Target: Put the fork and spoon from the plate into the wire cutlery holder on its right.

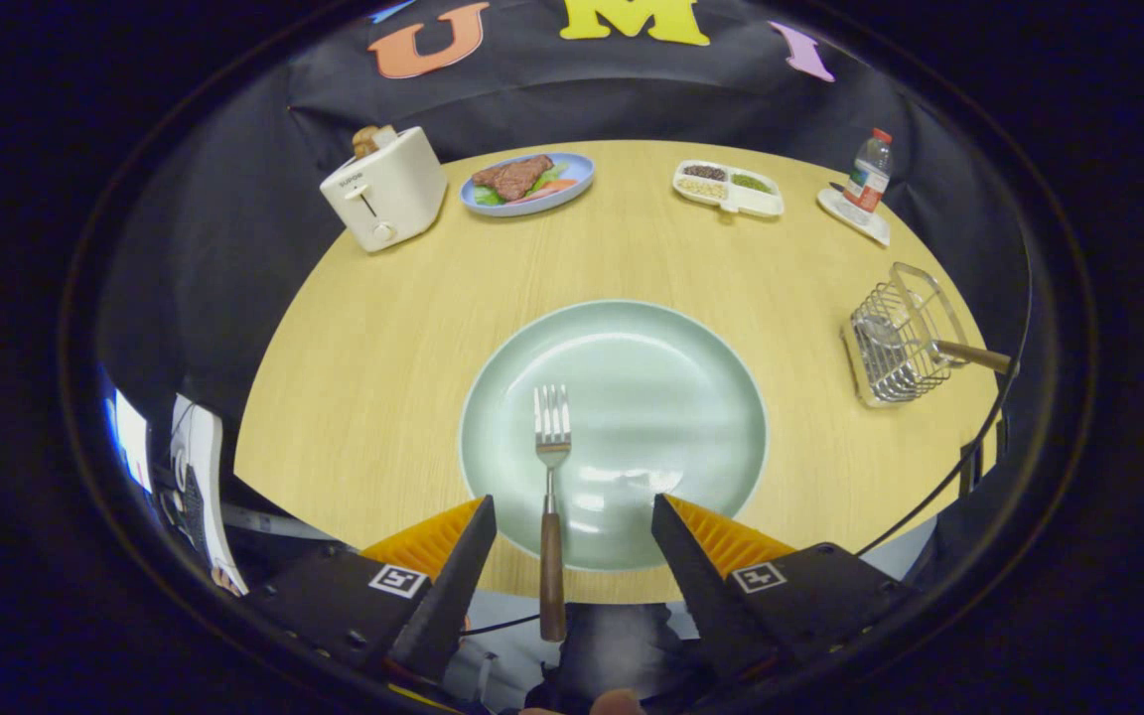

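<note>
The gripper (572,516) has its two fingers spread wide, and they press on nothing. Between them lies the fork (551,477). Its wooden handle reaches back toward the gripper, past the near edge of the table (363,357), and its tines point away, resting on the pale green plate (671,397). The plate sits just ahead of the fingers. Further ahead and to the right of the fingers stands the wire cutlery holder (895,343), well apart from the plate. The spoon (969,353) is already in it, with its wooden handle sticking out to the right. Far beyond the fingers are a white toaster (385,189), a blue plate with steak (526,183), a divided dish (728,188) and a small bottle (869,171).
</note>
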`<state>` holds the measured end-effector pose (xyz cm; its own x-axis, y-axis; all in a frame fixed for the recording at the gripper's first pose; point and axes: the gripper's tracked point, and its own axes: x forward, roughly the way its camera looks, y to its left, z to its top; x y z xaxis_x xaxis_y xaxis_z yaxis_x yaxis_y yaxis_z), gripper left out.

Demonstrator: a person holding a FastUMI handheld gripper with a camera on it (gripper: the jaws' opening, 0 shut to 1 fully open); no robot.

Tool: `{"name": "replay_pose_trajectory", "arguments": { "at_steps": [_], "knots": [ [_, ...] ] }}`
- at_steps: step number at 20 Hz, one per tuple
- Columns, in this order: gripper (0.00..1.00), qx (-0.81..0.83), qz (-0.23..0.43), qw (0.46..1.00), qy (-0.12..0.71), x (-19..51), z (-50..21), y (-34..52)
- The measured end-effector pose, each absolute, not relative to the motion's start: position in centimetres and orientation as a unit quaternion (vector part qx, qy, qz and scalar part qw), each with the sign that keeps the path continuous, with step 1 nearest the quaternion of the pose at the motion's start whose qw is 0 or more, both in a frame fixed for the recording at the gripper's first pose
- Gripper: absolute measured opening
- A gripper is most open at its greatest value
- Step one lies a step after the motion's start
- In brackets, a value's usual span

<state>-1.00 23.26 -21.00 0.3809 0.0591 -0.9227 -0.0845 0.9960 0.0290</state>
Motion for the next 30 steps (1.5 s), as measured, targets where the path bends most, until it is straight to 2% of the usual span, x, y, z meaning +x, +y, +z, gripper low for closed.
{"name": "replay_pose_trajectory", "arguments": {
  "at_steps": [3, 8, 10, 14, 16, 18, 19, 24, 30],
  "knots": [
    [0.85, -0.018, 0.043, 0.827, 0.561, -1.1, -21.6, 23.6],
    [0.62, 0.000, 0.026, 0.815, 0.578, -0.9, -23.0, 23.0],
    [0.37, 0.013, 0.016, 0.810, 0.586, -0.9, -23.4, 22.7],
    [0.39, -0.005, 0.024, 0.797, 0.603, -1.6, -24.0, 22.5],
    [0.11, -0.009, 0.017, 0.795, 0.606, -1.7, -23.9, 22.3],
    [0.11, -0.012, 0.019, 0.798, 0.603, -0.9, -24.0, 22.4],
    [0.01, -0.009, 0.023, 0.798, 0.602, -1.3, -24.3, 22.5],
    [0.01, 0.002, 0.044, 0.799, 0.599, -1.4, -22.8, 22.5],
    [0.01, 0.006, 0.051, 0.826, 0.561, -0.3, -15.3, 19.1]
  ]
}}
